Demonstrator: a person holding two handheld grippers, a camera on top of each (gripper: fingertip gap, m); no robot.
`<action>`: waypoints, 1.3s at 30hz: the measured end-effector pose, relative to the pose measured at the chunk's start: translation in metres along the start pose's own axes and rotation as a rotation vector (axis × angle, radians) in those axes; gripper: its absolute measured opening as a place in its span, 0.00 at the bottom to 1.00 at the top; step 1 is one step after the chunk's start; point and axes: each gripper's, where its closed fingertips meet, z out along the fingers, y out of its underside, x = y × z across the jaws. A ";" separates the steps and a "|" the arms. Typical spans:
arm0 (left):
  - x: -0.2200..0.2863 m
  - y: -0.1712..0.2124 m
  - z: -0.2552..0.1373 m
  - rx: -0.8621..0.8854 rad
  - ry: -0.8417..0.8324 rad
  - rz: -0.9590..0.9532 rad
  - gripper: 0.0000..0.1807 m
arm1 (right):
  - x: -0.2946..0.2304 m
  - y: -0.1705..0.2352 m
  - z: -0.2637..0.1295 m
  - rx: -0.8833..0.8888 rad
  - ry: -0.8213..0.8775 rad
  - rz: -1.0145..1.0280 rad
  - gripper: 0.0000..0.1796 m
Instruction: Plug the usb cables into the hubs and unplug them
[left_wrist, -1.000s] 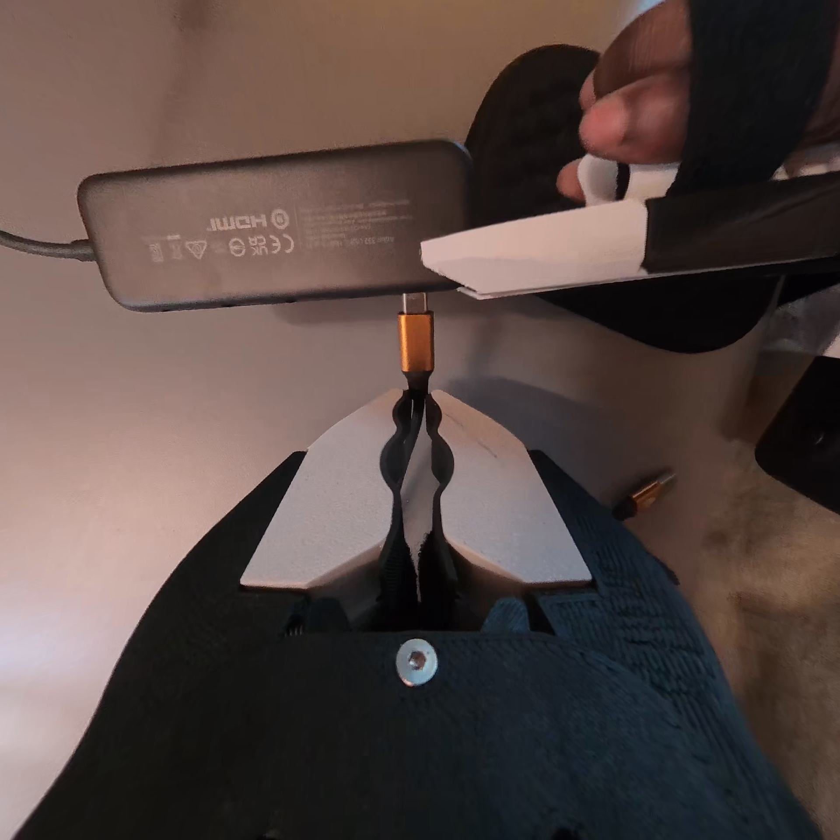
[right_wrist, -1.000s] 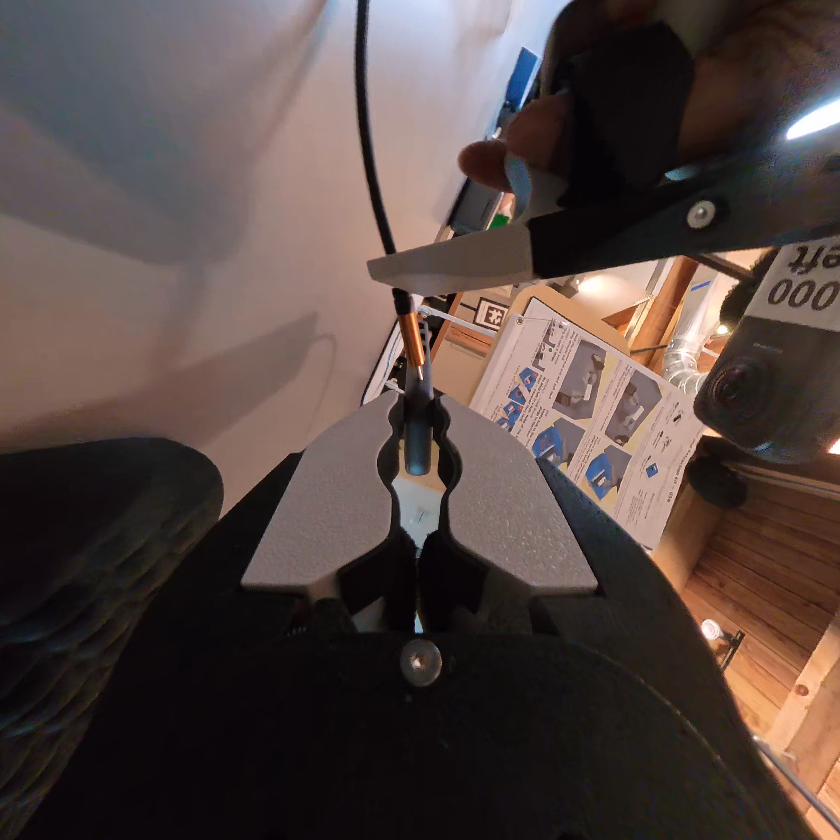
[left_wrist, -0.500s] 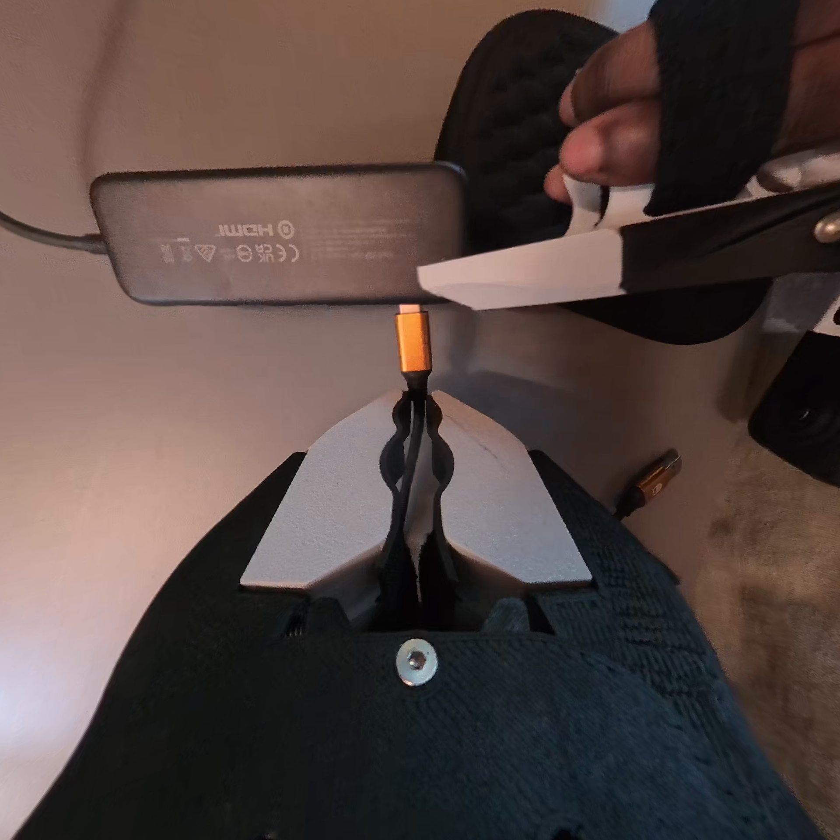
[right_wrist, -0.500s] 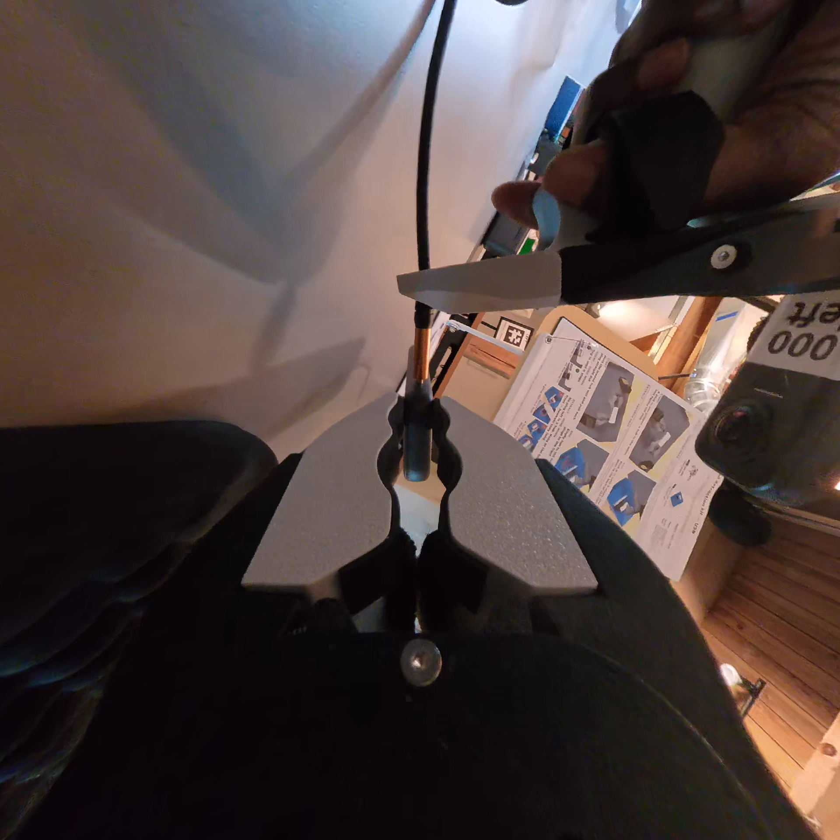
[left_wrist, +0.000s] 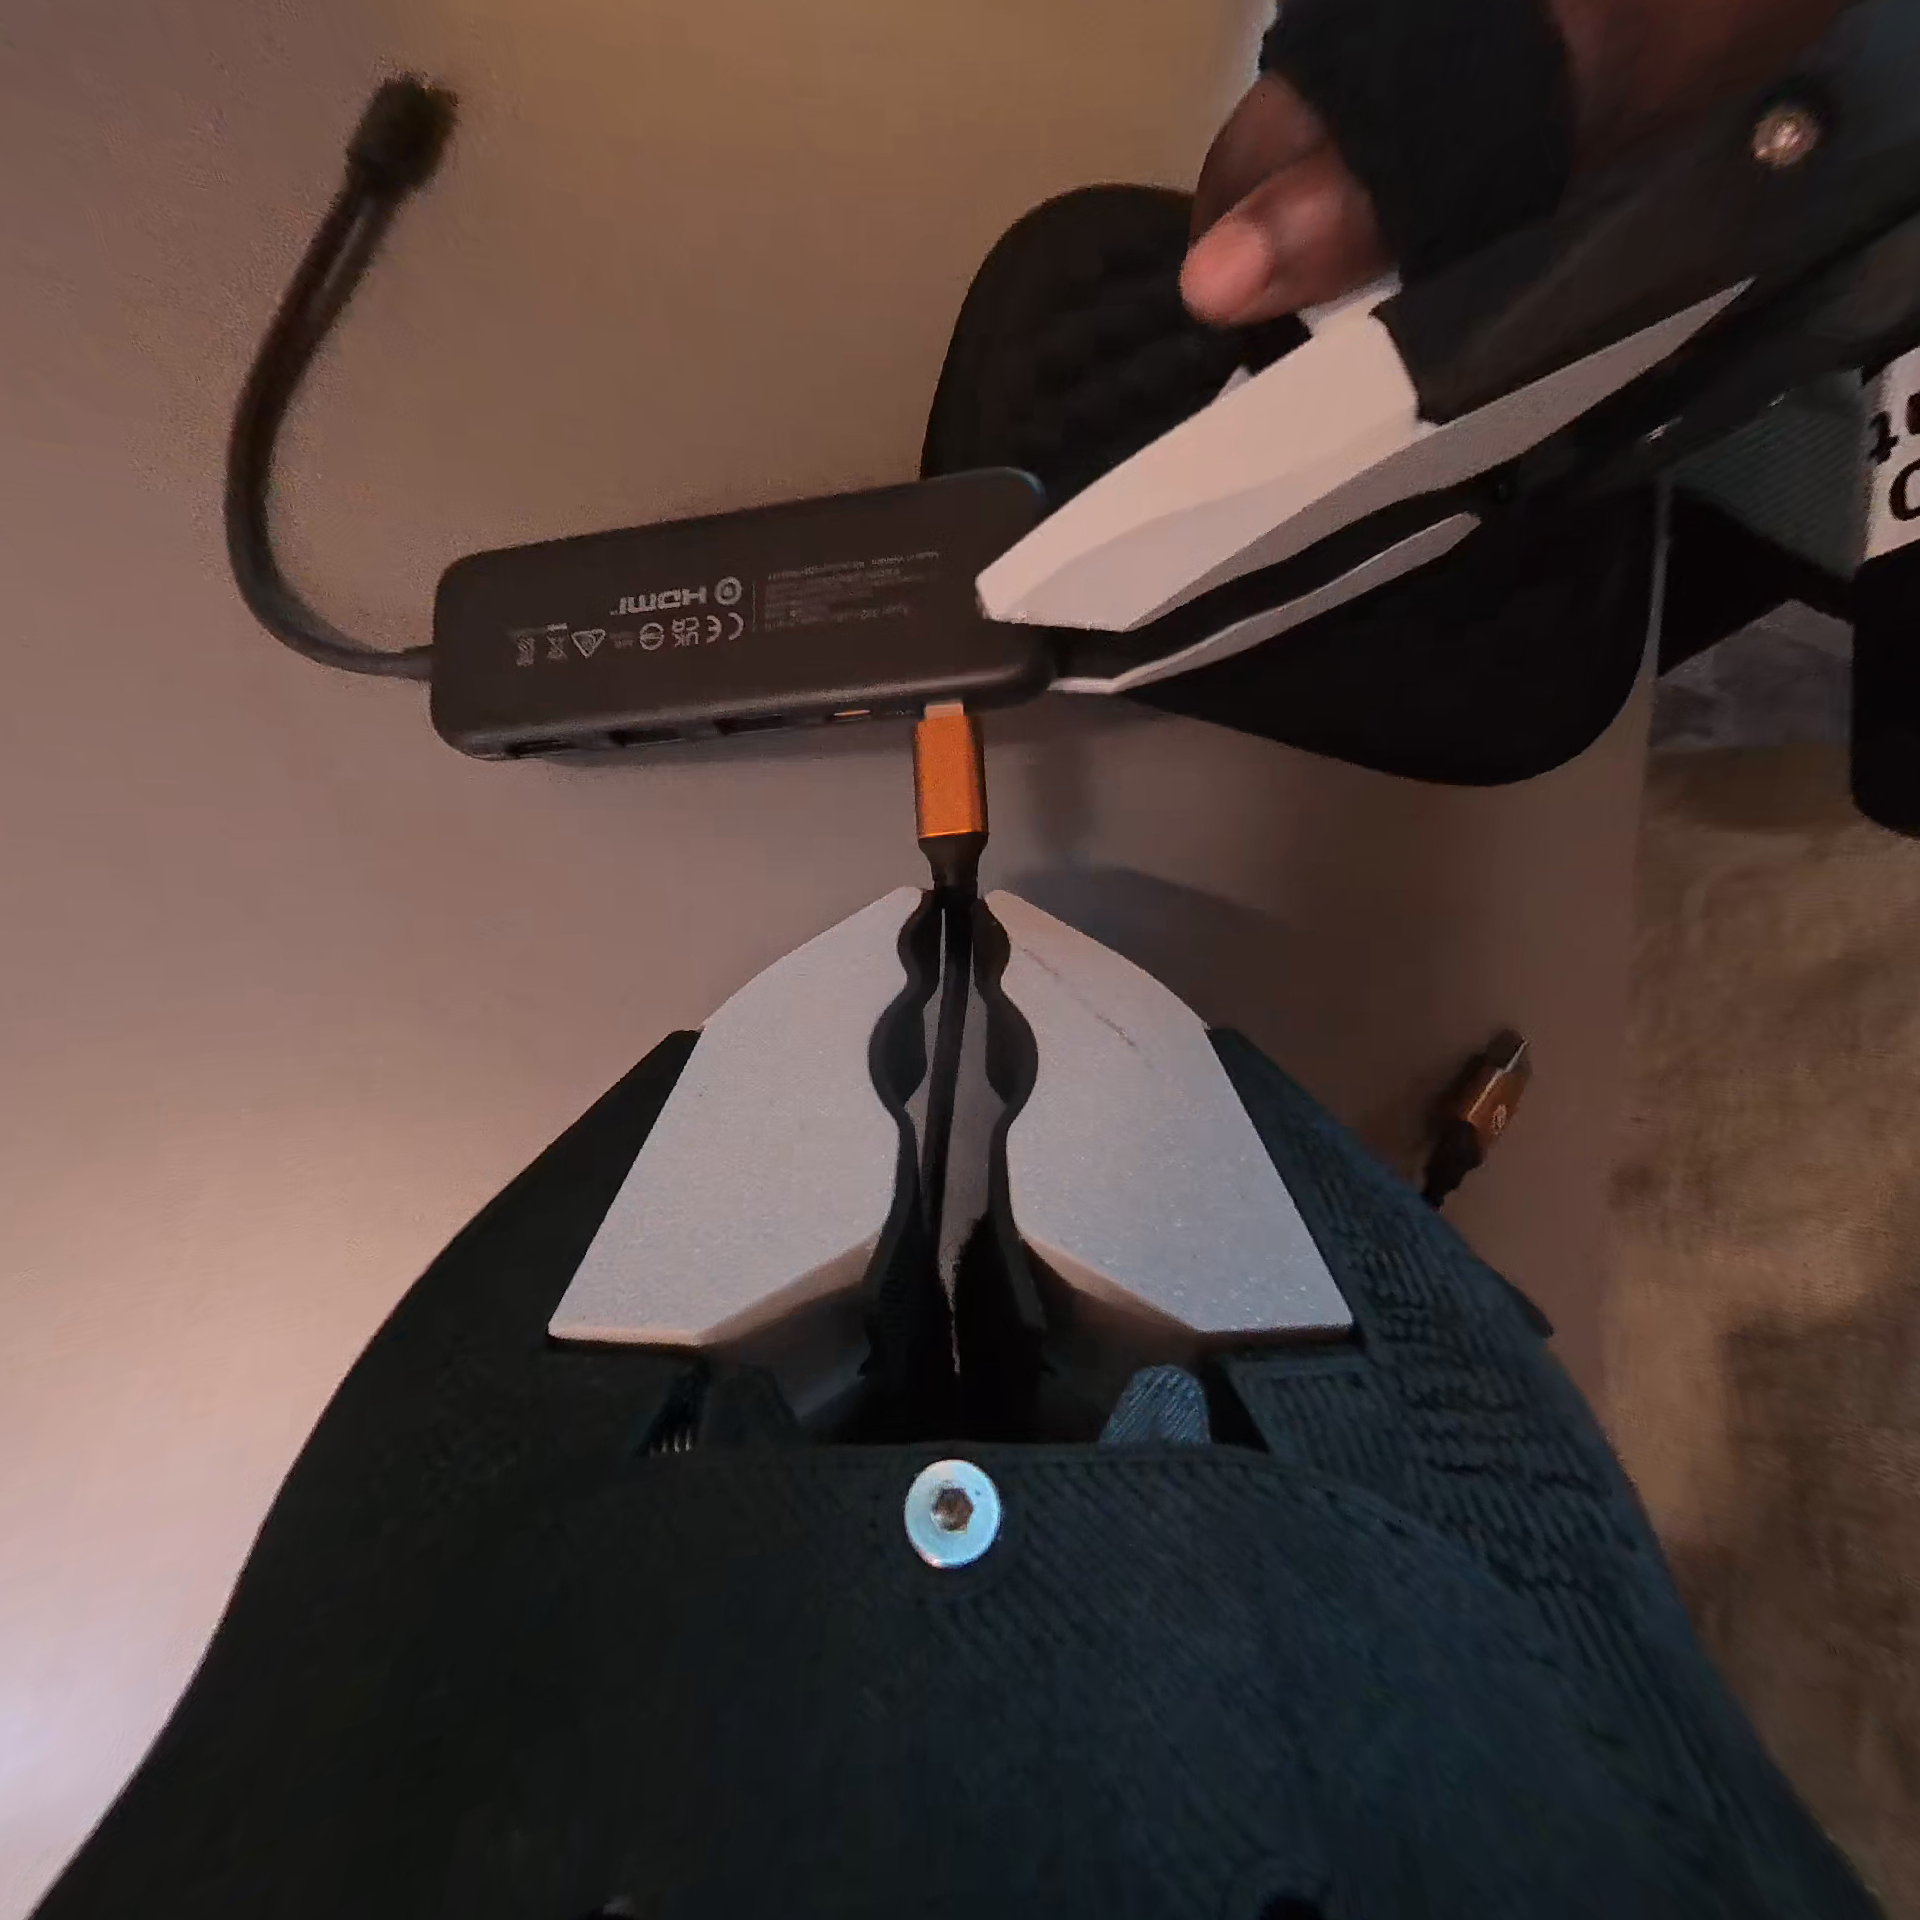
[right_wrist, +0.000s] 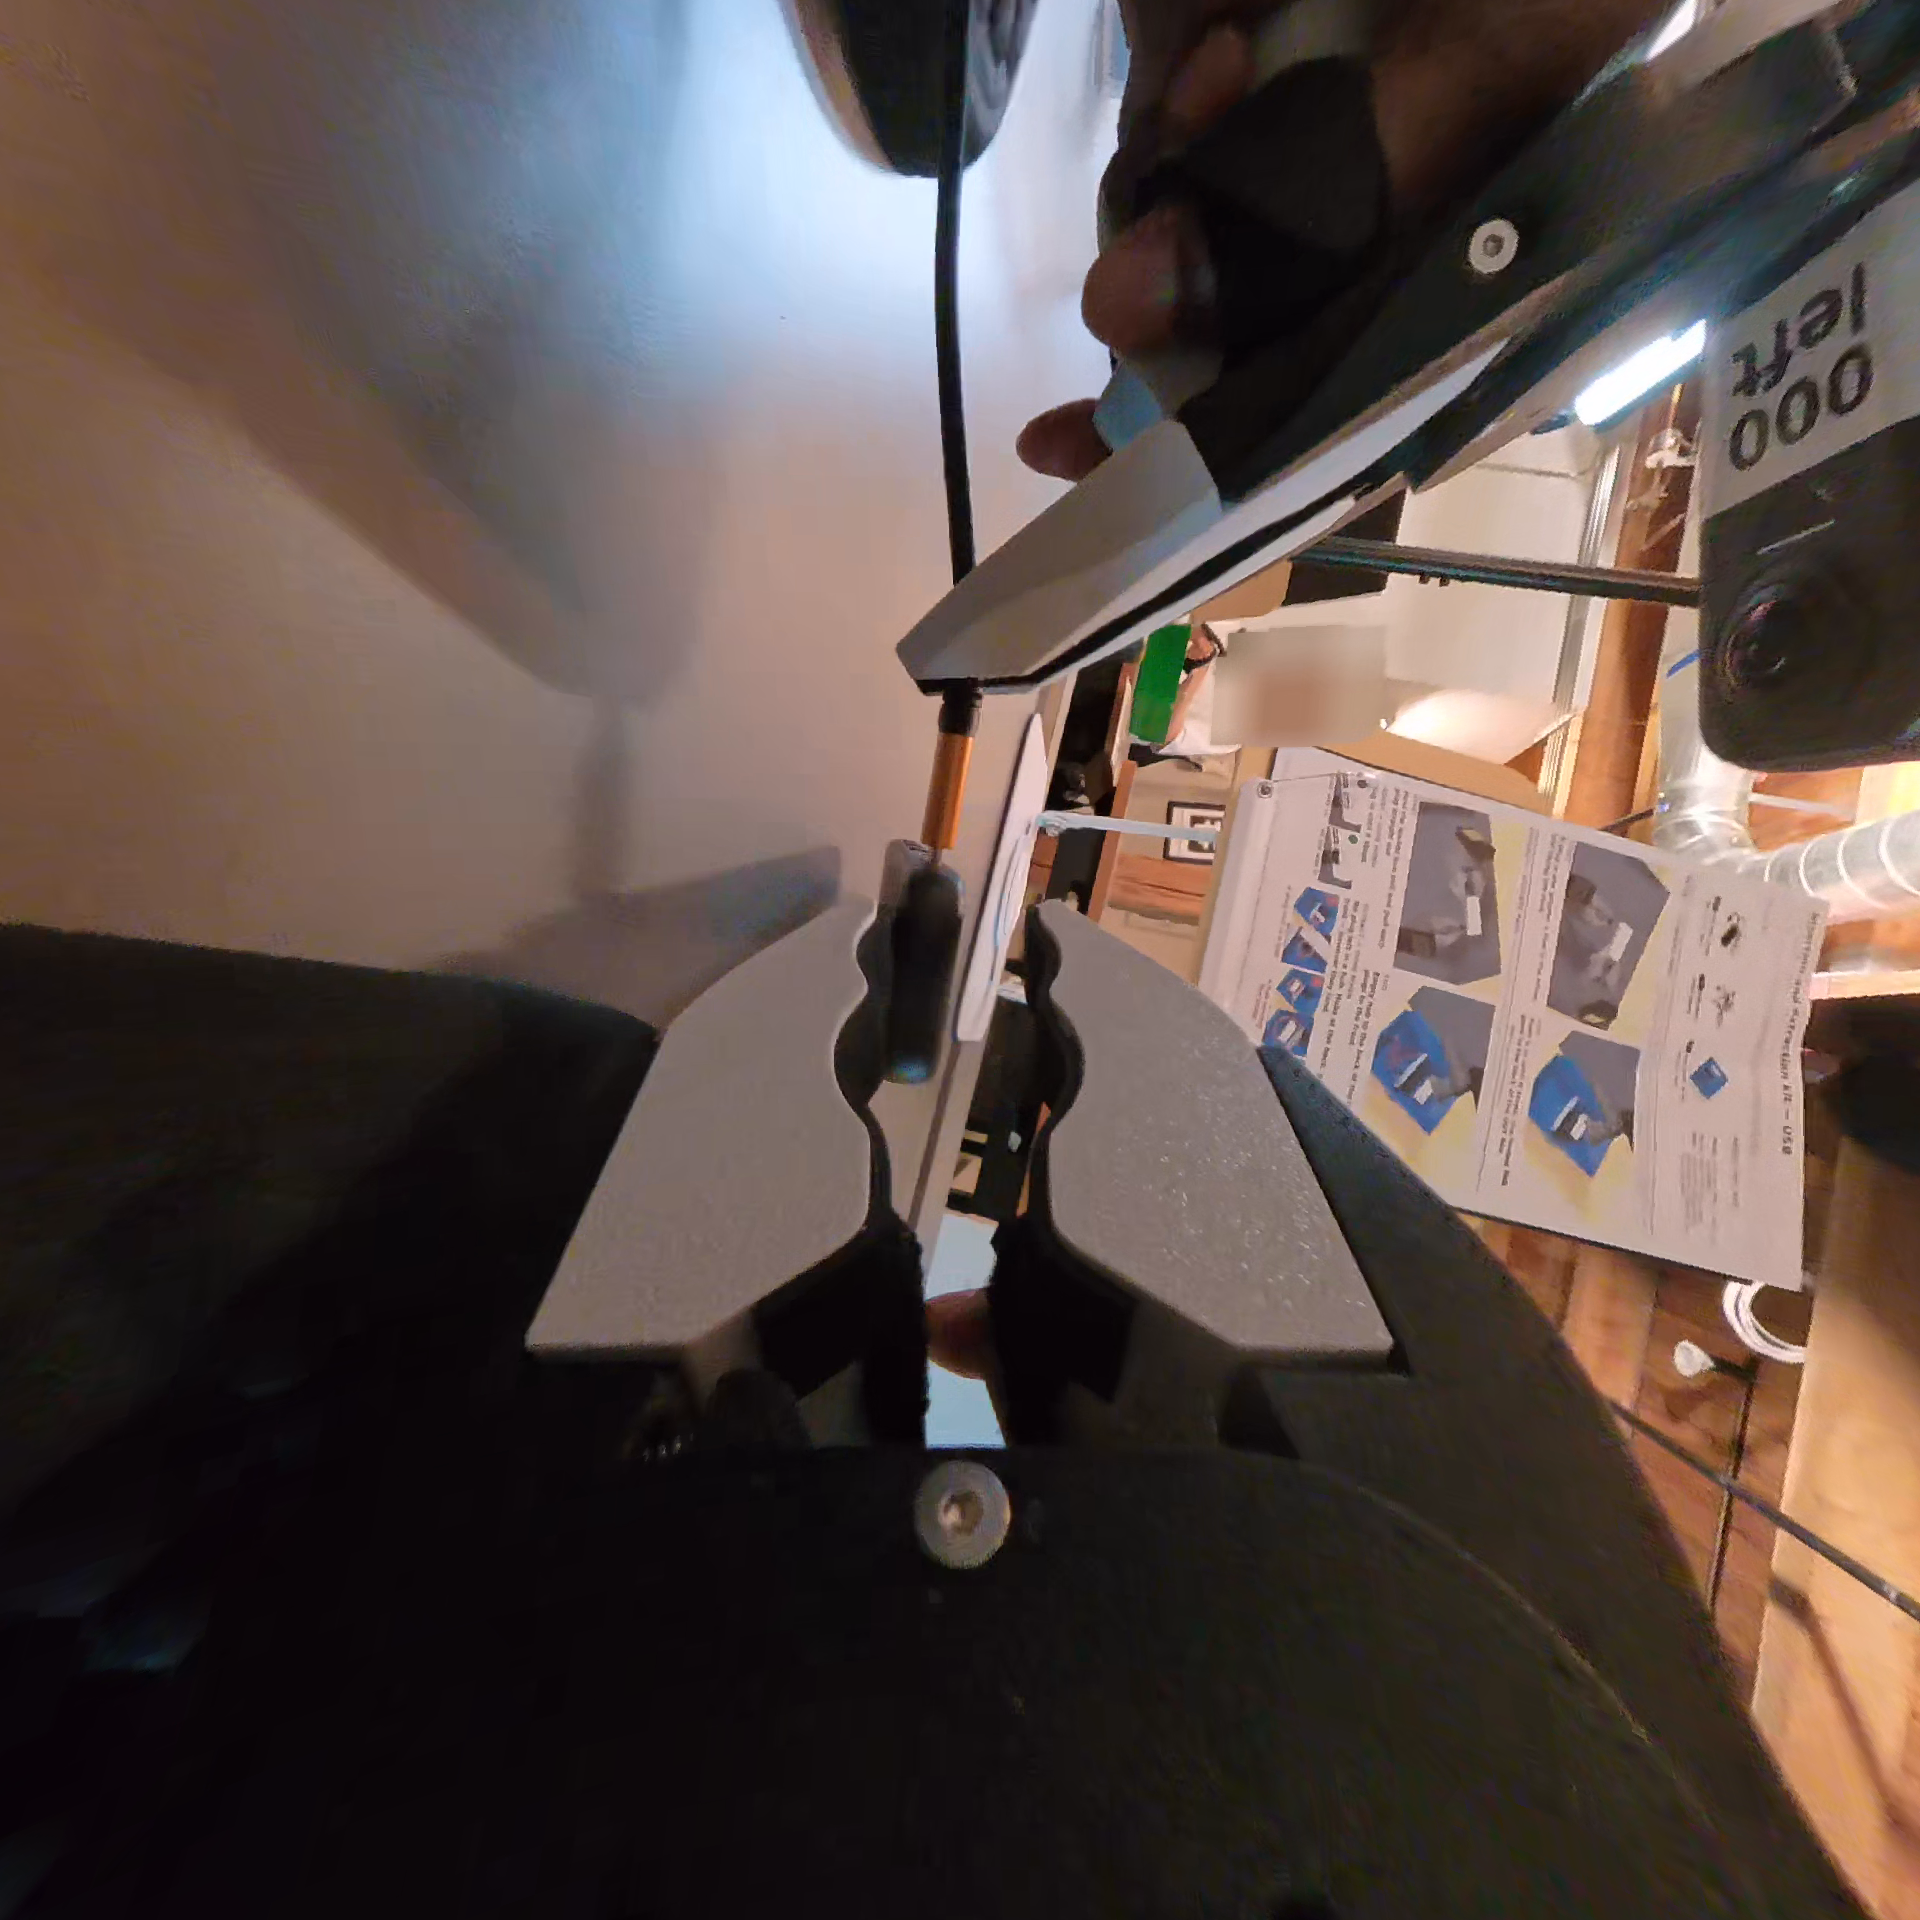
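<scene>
A dark grey hub (left_wrist: 727, 623) is held off the table, its row of side ports facing me. My left gripper (left_wrist: 951, 896) is shut on the black cable just behind an orange plug (left_wrist: 948, 774), whose metal tip sits in a port near the hub's right end. My right gripper (left_wrist: 1023, 649) comes in from the right around that end. In the right wrist view its jaws (right_wrist: 951, 920) stand apart. The hub (right_wrist: 920, 966) shows end-on there and rests against the left finger. The orange plug (right_wrist: 951, 779) and left gripper (right_wrist: 914, 665) show above it.
The hub's own cable (left_wrist: 270, 416) curls up to the left. A second orange plug (left_wrist: 1491, 1091) lies on the table at the right, beside a beige fuzzy surface (left_wrist: 1766, 1299). A black rounded object (left_wrist: 1060, 343) sits behind the hub. A picture sheet (right_wrist: 1507, 987) stands at the right.
My right gripper's jaws have opened off the hub's end. The hub has tilted so its side ports show. The orange plug has gone deeper into the port.
</scene>
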 end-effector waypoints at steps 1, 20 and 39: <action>0.000 0.002 0.002 -0.008 0.005 -0.005 0.03 | -0.002 -0.001 0.000 0.006 0.002 -0.001 0.14; 0.000 0.012 0.003 0.030 0.045 -0.063 0.03 | -0.015 0.003 -0.024 -0.026 -1.292 2.177 0.36; -0.008 0.007 0.003 0.130 0.004 0.024 0.03 | -0.003 0.017 0.001 0.154 -1.166 2.458 0.08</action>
